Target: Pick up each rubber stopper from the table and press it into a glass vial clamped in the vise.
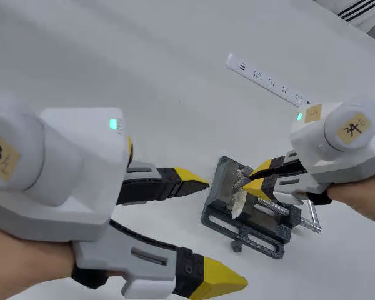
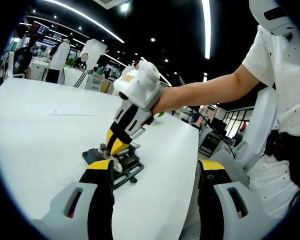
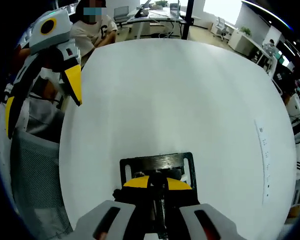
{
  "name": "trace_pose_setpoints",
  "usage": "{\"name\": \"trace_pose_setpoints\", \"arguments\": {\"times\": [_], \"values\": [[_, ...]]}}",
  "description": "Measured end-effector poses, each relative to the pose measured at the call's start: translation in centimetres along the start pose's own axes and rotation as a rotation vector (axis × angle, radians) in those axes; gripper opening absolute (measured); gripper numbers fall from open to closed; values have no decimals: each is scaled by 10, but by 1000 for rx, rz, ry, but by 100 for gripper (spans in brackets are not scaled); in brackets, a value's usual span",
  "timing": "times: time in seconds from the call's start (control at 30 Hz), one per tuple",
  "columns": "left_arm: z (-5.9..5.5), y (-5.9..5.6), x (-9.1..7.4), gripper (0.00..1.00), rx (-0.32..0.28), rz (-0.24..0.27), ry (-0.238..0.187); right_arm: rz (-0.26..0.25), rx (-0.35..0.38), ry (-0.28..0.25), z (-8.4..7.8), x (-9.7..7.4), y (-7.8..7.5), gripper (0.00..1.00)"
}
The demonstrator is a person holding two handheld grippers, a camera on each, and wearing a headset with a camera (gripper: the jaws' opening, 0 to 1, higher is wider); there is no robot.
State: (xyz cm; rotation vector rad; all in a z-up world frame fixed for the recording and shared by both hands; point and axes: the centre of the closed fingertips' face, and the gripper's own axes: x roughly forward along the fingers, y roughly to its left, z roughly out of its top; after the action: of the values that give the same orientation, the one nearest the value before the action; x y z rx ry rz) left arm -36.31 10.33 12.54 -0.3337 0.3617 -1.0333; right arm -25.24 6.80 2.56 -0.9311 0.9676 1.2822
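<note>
The left tongs (image 1: 225, 233) are open wide, near and left of the vise (image 1: 262, 228) on the white surface (image 1: 144, 75). The right tongs (image 1: 249, 181) are pinched narrow over the glass vial (image 1: 238, 201) clamped there, maybe holding something small.

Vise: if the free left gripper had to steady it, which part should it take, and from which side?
Probably the fixed end block of the vise, the end away from the screw. The right gripper, jaws together, sits over the screw end, so that side is taken. The left gripper, open, would come in from the person's left, straddling the block's flat sides.
</note>
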Motion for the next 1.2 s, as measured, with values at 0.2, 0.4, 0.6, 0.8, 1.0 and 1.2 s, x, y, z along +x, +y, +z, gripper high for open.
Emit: {"name": "trace_pose_setpoints", "arguments": {"times": [0.2, 0.4, 0.6, 0.8, 1.0, 1.2], "values": [[0, 1, -1, 67, -4, 4, -6, 9, 23, 40, 0, 1, -2, 5], [2, 2, -1, 66, -8, 5, -15, -1, -16, 77, -1, 2, 2, 5], [2, 1, 1, 66, -9, 2, -17, -11, -22, 100, -1, 2, 1, 4], [2, 1, 1, 66, -13, 1, -19, -22, -50, 132, 1, 3, 2, 4], [2, 1, 2, 66, -10, 2, -19, -30, -81, 152, 0, 3, 3, 4], [2, -2, 4, 65, -8, -4, -15, -28, -96, 148, 0, 3, 1, 6]]}}
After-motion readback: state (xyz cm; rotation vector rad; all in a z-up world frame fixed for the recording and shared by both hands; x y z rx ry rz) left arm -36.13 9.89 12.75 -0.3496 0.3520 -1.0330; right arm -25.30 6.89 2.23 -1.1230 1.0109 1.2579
